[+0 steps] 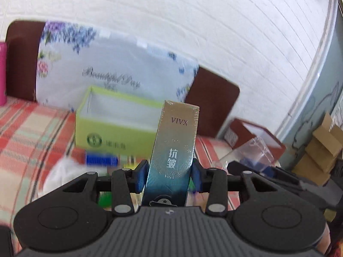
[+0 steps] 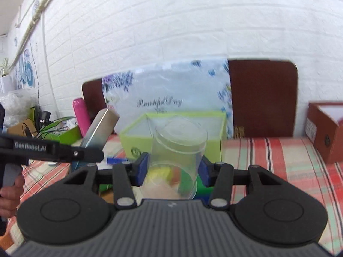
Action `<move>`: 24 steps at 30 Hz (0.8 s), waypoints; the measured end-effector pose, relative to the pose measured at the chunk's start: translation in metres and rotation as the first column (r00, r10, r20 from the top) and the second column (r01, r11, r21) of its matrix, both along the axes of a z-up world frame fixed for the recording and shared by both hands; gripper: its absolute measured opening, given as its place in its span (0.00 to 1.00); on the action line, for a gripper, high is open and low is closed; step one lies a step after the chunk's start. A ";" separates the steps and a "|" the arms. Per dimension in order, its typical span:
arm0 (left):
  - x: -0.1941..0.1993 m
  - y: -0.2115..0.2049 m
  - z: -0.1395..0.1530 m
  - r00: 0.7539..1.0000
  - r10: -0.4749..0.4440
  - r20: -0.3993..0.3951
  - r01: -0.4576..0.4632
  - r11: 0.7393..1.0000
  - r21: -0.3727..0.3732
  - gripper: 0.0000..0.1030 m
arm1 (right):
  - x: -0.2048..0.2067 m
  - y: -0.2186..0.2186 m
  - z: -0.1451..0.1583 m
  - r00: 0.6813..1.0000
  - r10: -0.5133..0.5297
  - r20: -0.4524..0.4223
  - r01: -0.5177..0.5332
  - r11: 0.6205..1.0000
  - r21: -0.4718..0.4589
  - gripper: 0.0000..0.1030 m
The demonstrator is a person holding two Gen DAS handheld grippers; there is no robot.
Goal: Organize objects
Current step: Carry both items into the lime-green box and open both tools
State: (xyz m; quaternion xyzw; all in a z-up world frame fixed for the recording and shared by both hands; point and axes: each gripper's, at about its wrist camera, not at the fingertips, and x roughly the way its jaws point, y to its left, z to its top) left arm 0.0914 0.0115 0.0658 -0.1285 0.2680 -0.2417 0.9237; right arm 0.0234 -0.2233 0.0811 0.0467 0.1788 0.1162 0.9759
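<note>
The left gripper (image 1: pixel 169 176) clamps its fingers on the lower part of a tall VIVX carton (image 1: pixel 174 147), long axis upright, tilted slightly right. The right gripper (image 2: pixel 173 169) clamps a clear plastic cylinder (image 2: pixel 178 150), also upright. Both are held above the plaid bed (image 2: pixel 278 160), before the open green box (image 1: pixel 111 126). Only the right wrist view shows a hand (image 2: pixel 9 194).

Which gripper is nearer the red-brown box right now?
Right. The right gripper, holding the clear jar, sits closer to the red-brown box; the left gripper, gripping the VIVX carton, is farther left.
</note>
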 end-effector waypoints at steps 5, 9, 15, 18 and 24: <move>0.060 -0.010 0.011 0.997 0.079 0.011 -0.079 0.996 -0.049 0.43 | 0.069 0.005 0.005 1.000 -0.008 0.011 0.008 1.000 -0.019 0.46; 0.106 -0.018 0.006 0.989 0.147 0.036 -0.144 0.987 -0.067 0.43 | 0.125 0.006 -0.006 0.999 -0.038 0.005 0.038 0.998 -0.055 0.46; 0.171 -0.027 -0.017 0.984 0.177 0.008 -0.176 0.984 -0.037 0.43 | 0.194 0.005 -0.044 0.995 -0.068 -0.076 0.062 0.995 -0.079 0.46; 0.192 -0.031 -0.033 0.983 0.180 -0.025 -0.180 0.984 -0.007 0.43 | 0.215 0.009 -0.062 0.992 -0.066 -0.111 0.055 0.993 -0.104 0.47; 0.211 -0.031 -0.054 0.983 0.179 -0.047 -0.180 0.983 -0.029 0.84 | 0.246 0.015 -0.085 0.975 -0.054 -0.213 0.029 0.993 -0.118 0.66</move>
